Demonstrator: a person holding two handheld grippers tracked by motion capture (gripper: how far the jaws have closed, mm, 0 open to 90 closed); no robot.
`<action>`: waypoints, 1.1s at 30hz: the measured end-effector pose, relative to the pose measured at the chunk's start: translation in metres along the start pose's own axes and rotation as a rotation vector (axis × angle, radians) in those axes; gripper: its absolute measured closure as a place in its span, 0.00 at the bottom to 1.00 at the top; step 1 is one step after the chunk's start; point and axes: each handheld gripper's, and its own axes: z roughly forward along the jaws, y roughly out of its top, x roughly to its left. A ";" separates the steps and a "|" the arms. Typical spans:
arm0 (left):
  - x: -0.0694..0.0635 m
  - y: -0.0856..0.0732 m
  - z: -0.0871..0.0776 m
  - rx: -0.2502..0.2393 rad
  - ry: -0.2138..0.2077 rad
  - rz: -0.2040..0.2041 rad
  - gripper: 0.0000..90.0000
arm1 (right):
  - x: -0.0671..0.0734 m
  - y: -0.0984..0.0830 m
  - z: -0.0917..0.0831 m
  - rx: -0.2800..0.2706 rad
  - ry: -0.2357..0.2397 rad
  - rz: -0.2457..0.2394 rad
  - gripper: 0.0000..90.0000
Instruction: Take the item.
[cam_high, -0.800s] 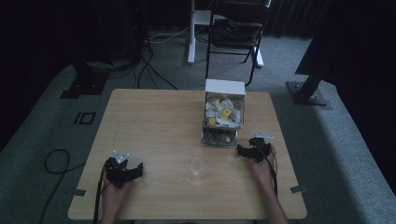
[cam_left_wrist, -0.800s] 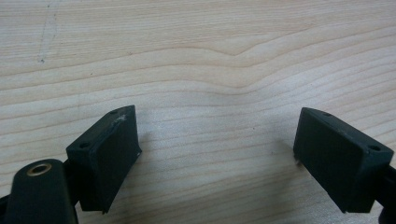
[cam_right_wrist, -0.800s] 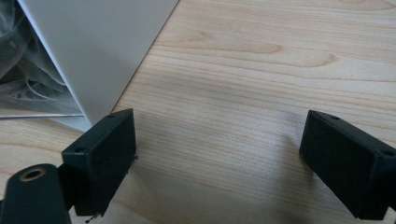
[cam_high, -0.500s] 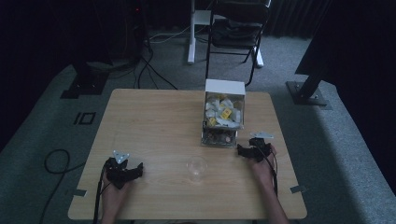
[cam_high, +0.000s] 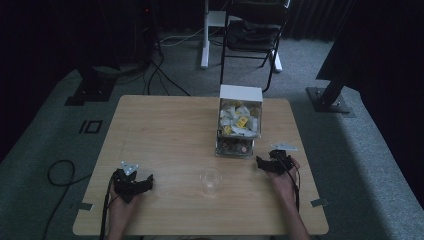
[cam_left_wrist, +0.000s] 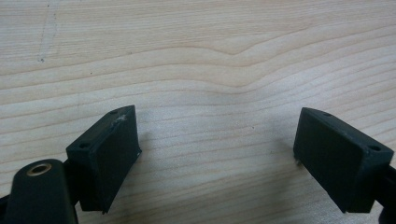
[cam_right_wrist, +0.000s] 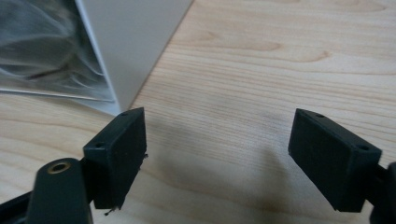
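Upright, the dispenser box (cam_high: 239, 125) stands beside the right gripper (cam_high: 267, 164), jaws apart.

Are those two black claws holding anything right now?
No. The left gripper and right gripper are both open over bare table.

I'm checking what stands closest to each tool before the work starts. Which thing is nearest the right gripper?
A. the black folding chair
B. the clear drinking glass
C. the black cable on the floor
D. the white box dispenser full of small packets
D: in the high view the right gripper sits just beside the lower right corner of the white box dispenser, whose white wall also rises close ahead in the right gripper view.
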 end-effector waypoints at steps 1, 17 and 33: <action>0.000 0.000 0.000 0.000 0.000 0.000 0.17 | 0.000 0.000 -0.002 -0.006 0.001 -0.002 0.21; 0.000 0.000 0.000 0.000 0.000 0.000 0.17 | 0.010 0.004 -0.030 -0.071 0.041 -0.053 0.33; 0.000 0.000 0.000 -0.001 0.000 0.000 0.17 | 0.024 0.013 -0.051 -0.135 0.079 -0.113 0.40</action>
